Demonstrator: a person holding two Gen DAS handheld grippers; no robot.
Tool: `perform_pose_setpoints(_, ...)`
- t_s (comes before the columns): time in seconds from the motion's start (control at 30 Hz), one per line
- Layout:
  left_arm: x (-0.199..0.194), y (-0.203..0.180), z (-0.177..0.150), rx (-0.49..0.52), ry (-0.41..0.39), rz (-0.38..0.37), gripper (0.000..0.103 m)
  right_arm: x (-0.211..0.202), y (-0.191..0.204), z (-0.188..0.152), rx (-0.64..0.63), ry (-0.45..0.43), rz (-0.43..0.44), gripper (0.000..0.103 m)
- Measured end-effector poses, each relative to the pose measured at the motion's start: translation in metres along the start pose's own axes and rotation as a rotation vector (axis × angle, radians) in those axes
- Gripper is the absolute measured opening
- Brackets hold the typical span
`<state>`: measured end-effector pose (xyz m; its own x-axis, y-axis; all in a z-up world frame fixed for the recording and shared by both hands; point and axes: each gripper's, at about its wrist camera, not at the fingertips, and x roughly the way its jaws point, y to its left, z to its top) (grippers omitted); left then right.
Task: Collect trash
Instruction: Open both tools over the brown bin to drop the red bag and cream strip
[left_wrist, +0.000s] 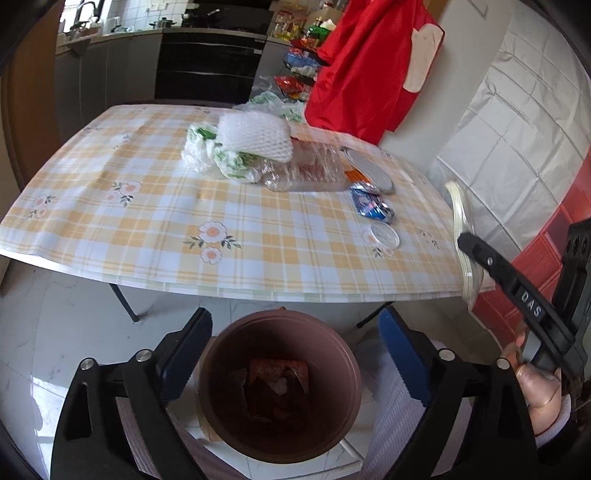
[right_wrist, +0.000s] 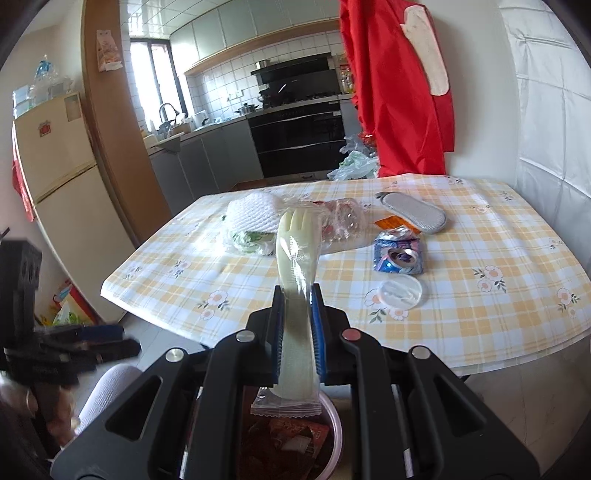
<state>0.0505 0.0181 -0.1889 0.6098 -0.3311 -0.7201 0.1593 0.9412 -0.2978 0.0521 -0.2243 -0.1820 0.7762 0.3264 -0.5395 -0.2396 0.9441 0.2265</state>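
We see our right gripper (right_wrist: 298, 314) clamped on a wrapped plastic fork (right_wrist: 295, 251) at lower centre, above the brown bin (left_wrist: 279, 384), our left gripper (left_wrist: 291, 354) wide open and holding nothing, crushed can (right_wrist: 399, 254) on the desk (right_wrist: 480, 236) at right.

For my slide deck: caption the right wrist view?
Right tool grips wrapped plastic fork above brown bin.

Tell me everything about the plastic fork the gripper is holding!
The fork is pale cream plastic, sealed in a clear wrapper with a crimped bottom edge. It stands nearly upright, tines up. The right gripper pinches its handle between blue pads. The wrapper's lower end hangs just above the brown bin, over red wrappers inside.
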Motion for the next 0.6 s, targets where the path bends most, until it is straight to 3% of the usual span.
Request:
perform_pose_setpoints(0.1, -0.01, 0.011, 0.002, -0.024, -0.058, 0.075, 0.097, 0.007, 0.013, -0.008, -0.03, 0.037, 0.019, 0.017)
perform_pose_setpoints(0.2, -0.013, 0.023, -0.001, -0.046, -0.065, 0.123, 0.097, 0.013, 0.026, -0.015, -0.054, 0.067, 0.036, 0.017)
perform_pose_setpoints(0.6, -0.015, 0.061, -0.02, -0.135, -0.059, 0.179, 0.097, 0.028, 0.061, -0.031, -0.138, 0.14, 0.074, 0.022)
